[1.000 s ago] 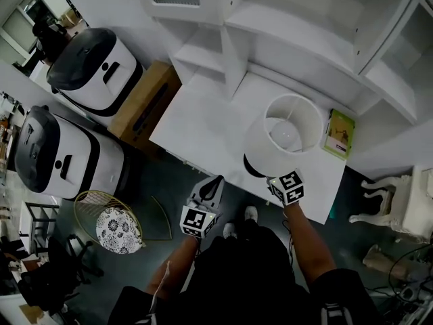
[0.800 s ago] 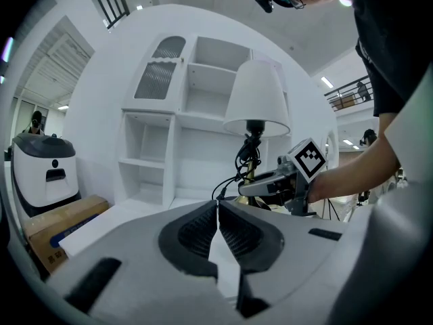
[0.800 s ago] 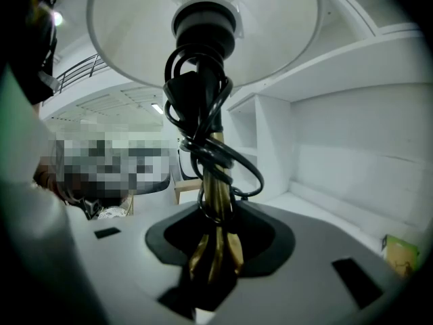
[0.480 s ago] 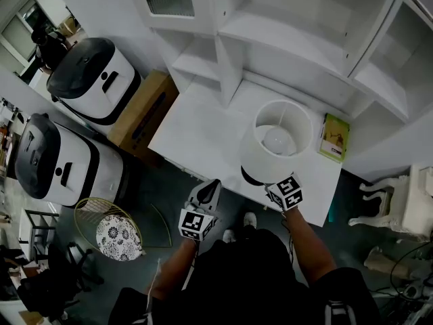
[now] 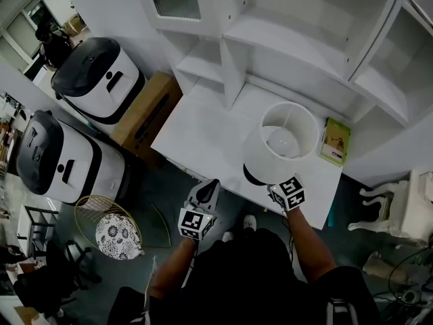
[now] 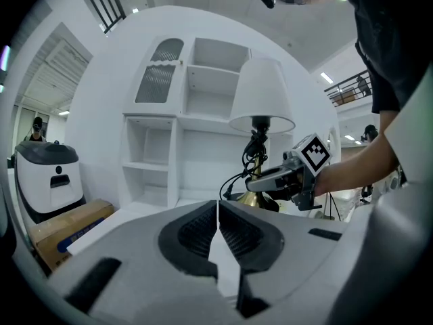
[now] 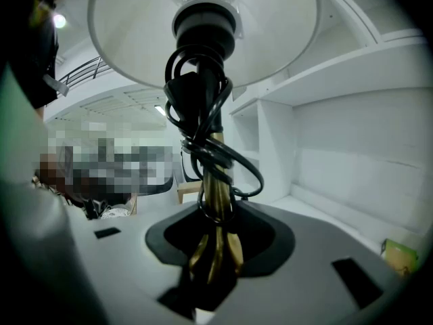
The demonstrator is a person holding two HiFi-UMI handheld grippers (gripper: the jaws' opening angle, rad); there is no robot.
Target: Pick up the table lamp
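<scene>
You wore a black short-sleeved top (image 5: 250, 276) and pale shoes (image 5: 250, 215). Your left gripper (image 5: 210, 186) and right gripper (image 5: 272, 185) had light grey bodies and dark ribbed pads (image 6: 195, 234), and each carried a white cube (image 5: 195, 223) printed with black square markers.

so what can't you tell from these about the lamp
- Table lamp base: head view, hidden under the shade; left gripper view, partly behind the right gripper; so whether it's clear of the desk is unclear.
- Cord plug end: not seen in any view, only loops round the stem.
- Green booklet print: too small, head view.
- Room behind the lamp: right gripper view, mosaic patch.
</scene>
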